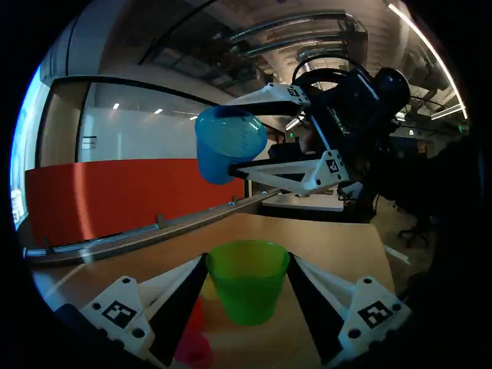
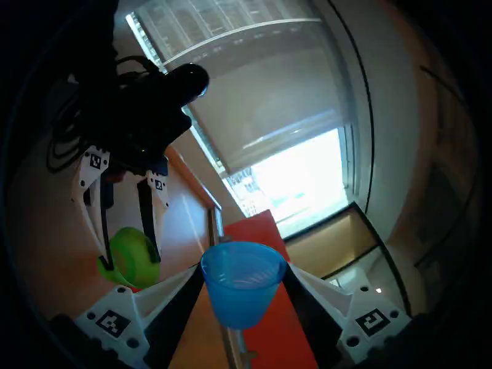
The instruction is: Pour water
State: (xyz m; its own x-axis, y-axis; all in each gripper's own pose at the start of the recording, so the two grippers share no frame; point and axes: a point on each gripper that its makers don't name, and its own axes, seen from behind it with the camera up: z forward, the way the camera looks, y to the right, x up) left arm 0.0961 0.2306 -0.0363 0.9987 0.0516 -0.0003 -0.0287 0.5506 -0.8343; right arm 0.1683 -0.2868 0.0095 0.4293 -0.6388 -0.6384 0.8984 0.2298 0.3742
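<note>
A green cup [image 1: 248, 288] stands upright between my left gripper's fingers, and the left gripper [image 1: 247, 284] is shut on it above the wooden table [image 1: 332, 246]. Higher up and slightly left of it, a blue cup [image 1: 227, 150] is held tilted on its side by my right gripper [image 1: 246, 140], its mouth turned to the right. In the right gripper view the blue cup [image 2: 242, 283] sits gripped by the right gripper [image 2: 243, 284]. Farther off there, the left gripper [image 2: 126, 246] holds the green cup [image 2: 131, 257]. I see no water stream.
A pink cup [image 1: 195, 349] and an orange-red object [image 1: 197, 315] lie on the table under my left gripper. A metal rail [image 1: 154, 227] and red wall panel [image 1: 123, 190] border the table's far side. Office chairs [image 1: 418, 227] stand to the right.
</note>
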